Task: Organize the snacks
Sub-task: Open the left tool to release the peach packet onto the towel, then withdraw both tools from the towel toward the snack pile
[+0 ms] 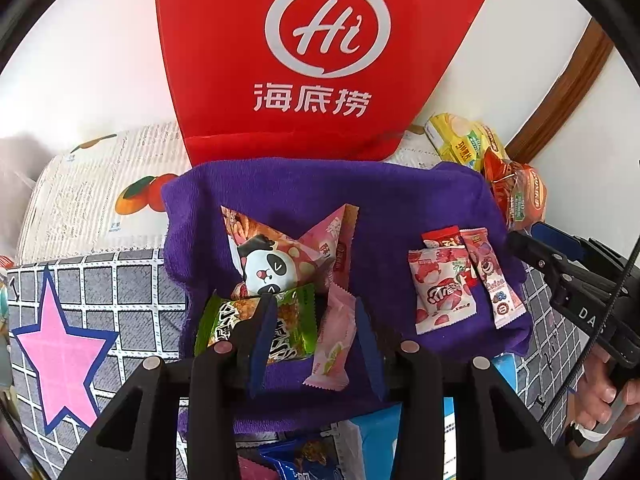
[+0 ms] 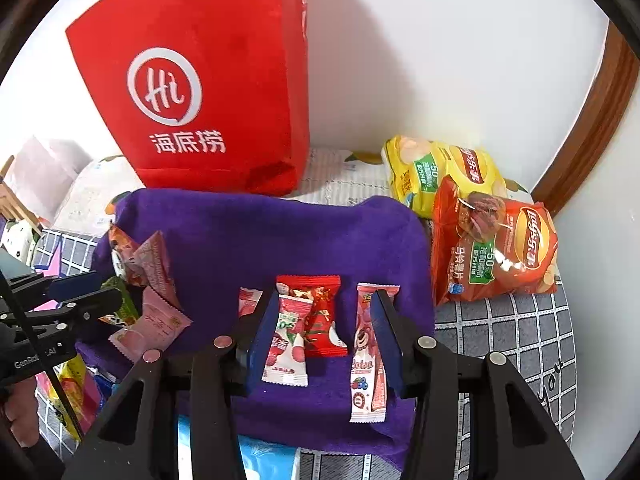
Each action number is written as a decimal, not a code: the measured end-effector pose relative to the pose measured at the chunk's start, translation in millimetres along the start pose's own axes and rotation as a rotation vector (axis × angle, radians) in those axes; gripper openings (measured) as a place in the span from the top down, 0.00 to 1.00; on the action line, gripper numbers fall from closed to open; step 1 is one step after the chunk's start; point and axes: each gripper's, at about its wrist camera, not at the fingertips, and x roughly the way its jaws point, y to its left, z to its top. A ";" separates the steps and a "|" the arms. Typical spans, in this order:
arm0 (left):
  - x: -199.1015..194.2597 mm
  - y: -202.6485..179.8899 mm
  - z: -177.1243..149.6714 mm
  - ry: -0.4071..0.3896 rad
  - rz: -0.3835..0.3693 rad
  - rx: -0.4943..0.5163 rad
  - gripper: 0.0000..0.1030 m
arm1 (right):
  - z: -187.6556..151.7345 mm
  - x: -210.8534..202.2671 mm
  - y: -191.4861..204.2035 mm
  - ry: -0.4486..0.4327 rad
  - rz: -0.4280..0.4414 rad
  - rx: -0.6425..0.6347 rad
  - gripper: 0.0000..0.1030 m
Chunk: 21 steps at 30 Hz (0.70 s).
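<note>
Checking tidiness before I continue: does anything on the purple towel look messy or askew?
Yes. The left snacks are heaped, the panda packet leaning on others, while the right group lies flat, apart from the white strawberry packet overlapping the red one.

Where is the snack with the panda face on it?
The panda snack lies on the left part of the purple towel in the left wrist view, behind the green packet and beside a pink packet, in front of the red bag.

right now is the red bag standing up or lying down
Standing upright. The red bag rises tall against the white wall behind the purple towel, its base on the surface and its logo reading right way up.
</note>
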 end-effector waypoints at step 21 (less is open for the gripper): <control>-73.7 -25.4 -8.7 -0.156 -0.034 0.031 0.58 | -39.5 -82.2 19.5 -0.131 0.035 0.052 0.54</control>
